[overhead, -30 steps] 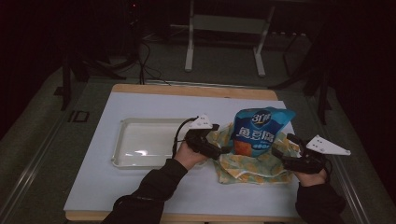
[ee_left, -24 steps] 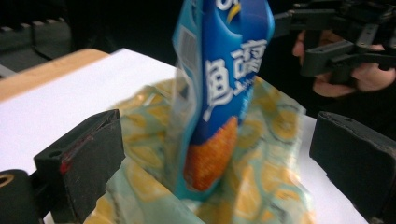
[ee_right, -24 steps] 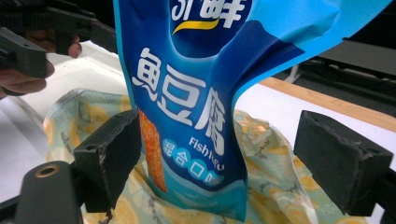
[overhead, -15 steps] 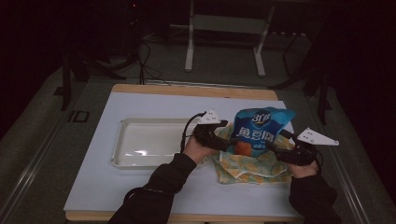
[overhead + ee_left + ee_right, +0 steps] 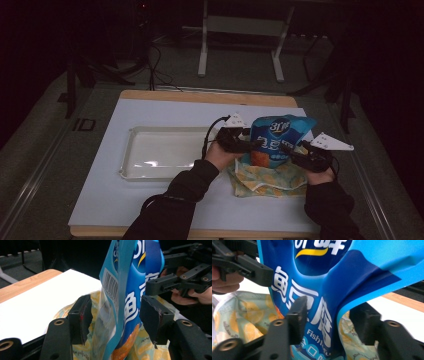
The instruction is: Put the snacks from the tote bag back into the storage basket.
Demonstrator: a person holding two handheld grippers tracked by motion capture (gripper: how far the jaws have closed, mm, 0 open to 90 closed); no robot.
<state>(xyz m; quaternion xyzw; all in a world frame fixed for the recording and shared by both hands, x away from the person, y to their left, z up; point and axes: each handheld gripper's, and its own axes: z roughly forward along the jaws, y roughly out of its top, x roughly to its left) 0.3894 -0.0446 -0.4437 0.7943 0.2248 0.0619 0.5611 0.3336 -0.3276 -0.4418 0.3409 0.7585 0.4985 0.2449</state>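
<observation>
We list a white-topped wooden worktop (image 5: 150,210) in a dark room, both tools' jaws apart around an upright blue snack bag (image 5: 276,135).

both forearms reached in from the bottom edge, dark sleeves angled inward. the left gripper (image 5: 248,144) and the right gripper (image 5: 289,149) pointed toward each other, close together, each with its 2 jaws spread apart.

black tongs (image 5: 250,144), dark sleeves (image 5: 175,200), grey plates (image 5: 331,142)
</observation>
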